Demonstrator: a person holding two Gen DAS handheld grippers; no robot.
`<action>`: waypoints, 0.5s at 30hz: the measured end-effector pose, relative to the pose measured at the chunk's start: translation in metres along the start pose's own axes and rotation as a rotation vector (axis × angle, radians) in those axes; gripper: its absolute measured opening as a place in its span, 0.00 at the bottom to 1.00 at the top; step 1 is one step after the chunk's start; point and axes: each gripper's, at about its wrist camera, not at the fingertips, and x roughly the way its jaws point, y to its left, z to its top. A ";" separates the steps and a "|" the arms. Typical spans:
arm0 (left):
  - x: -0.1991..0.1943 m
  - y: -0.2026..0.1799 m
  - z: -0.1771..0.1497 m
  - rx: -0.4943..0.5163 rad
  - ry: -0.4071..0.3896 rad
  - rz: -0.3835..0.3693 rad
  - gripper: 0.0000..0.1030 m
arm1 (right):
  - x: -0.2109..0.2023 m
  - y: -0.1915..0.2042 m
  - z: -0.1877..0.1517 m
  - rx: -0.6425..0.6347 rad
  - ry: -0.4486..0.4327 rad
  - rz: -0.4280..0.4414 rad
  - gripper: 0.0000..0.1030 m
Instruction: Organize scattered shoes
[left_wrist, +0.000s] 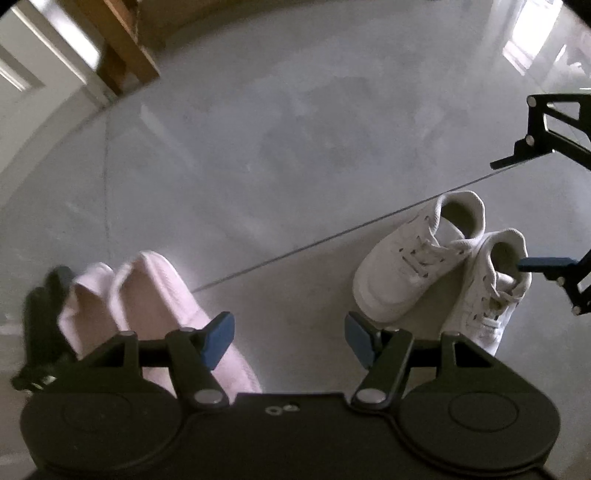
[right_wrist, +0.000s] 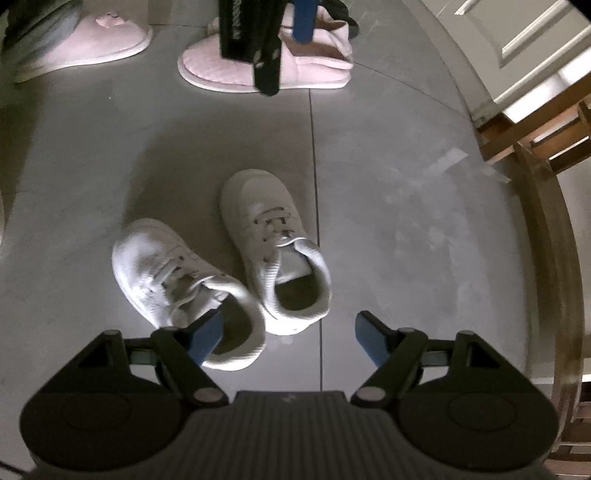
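2 white sneakers (right_wrist: 221, 266); pink slippers (right_wrist: 266, 66); grey tile floor (left_wrist: 277, 129); blue-padded black tongs (right_wrist: 290, 341).

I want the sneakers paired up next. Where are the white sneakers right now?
The white sneakers stand side by side on the grey floor, heels touching, just ahead of the right claw. In the left wrist view they sit at the right, opposite the pink slippers.

Both grippers point down with jaws apart: the left gripper (left_wrist: 290, 341) and the right gripper (right_wrist: 291, 338), both empty.
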 end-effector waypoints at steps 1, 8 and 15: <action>0.002 0.001 0.001 -0.011 0.009 0.002 0.64 | 0.003 0.000 0.000 -0.015 0.001 0.006 0.78; 0.011 0.012 0.005 -0.089 0.053 -0.014 0.64 | 0.021 0.004 0.002 -0.133 0.006 0.078 0.74; 0.015 0.018 0.004 -0.113 0.068 -0.030 0.64 | 0.016 -0.005 0.014 -0.172 -0.011 0.099 0.73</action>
